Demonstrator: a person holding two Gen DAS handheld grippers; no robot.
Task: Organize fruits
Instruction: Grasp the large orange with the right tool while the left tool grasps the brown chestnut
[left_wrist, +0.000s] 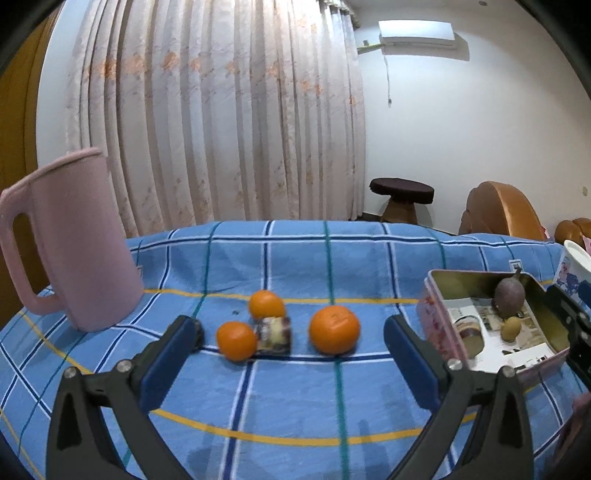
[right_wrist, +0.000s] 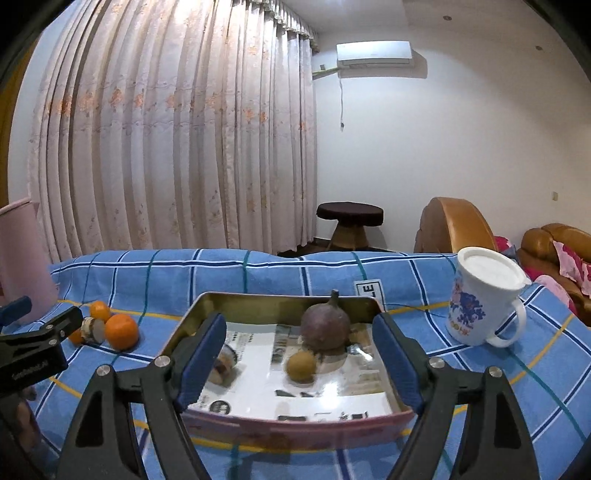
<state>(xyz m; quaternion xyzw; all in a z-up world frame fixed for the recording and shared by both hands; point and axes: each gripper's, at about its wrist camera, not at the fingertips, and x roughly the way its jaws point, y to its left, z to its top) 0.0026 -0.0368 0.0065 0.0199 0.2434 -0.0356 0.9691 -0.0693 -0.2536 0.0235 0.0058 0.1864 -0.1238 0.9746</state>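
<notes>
The counter (left_wrist: 295, 406), covered in a blue plaid cloth with yellow and green lines, took up the whole lower half of both views. Biggest thing on it was the tall pale pink plastic pitcher with a loop handle (left_wrist: 74, 240), way out at 9 o'clock in the left view. Next was the shallow rectangular pink-sided metal tin lined with printed paper (right_wrist: 295, 424), sitting right in front of the right hand-held gripper (right_wrist: 299, 362), which was spread wide and holding nothing, its blue pads roughly in line with the tin's two side walls. At 2 o'clock from the tin stood a white lidded mug with a blue cartoon print (right_wrist: 480, 306).

Inside the tin there was already a dark purple round fruit with a stem (right_wrist: 325, 326) and just beside it a small brownish-yellow round fruit (right_wrist: 301, 365). So sorting looked partly done, I'd say.

Still loose on the cloth: the largest orange (left_wrist: 334, 329), then two smaller oranges (left_wrist: 236, 339) (left_wrist: 266, 304) nearly touching a small crinkly wrapped snack (left_wrist: 275, 334), which isn't fruit as far as I could tell. The left hand-held gripper (left_wrist: 291, 350) was wide open too, empty, with the oranges at 12 o'clock between its pads.

My guess for the next move: close on one orange, probably the big one since it sat apart, and carry it to the tin at 3 o'clock.
</notes>
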